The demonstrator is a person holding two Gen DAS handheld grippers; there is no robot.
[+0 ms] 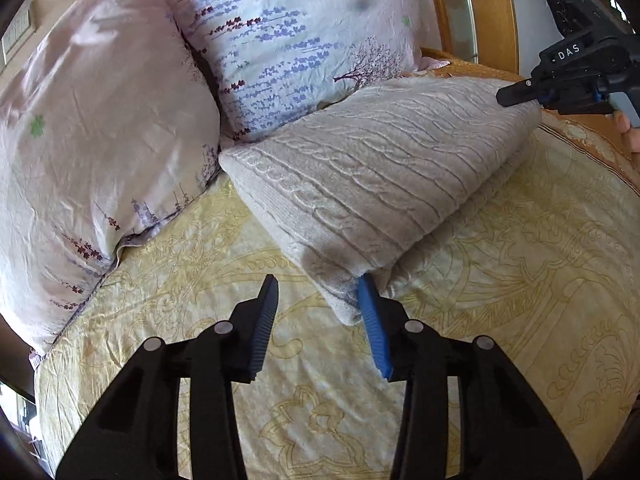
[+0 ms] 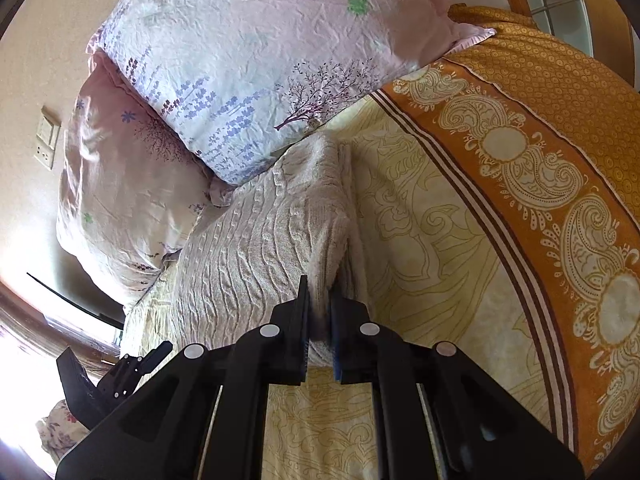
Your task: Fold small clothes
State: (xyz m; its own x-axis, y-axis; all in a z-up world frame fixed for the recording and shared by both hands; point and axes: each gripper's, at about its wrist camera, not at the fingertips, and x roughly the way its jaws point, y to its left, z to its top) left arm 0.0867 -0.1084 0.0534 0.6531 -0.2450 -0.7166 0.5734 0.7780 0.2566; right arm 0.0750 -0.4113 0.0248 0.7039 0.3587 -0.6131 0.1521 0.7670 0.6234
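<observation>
Sweater (image 1: 372,168) folded on yellow bedspread (image 1: 280,380) beside pillows (image 1: 288,40); left gripper (image 1: 324,320) wide, right gripper (image 2: 320,320) pinching sweater edge.

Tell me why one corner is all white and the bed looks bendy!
Right wrist view: bright light at the lower left washes that corner out to white. Both views: the fisheye lens curves the bed cover and darkens the edges. Left wrist view: a soft shadow lies on the near corner of the folded sweater, and everything looks sharp.
</observation>
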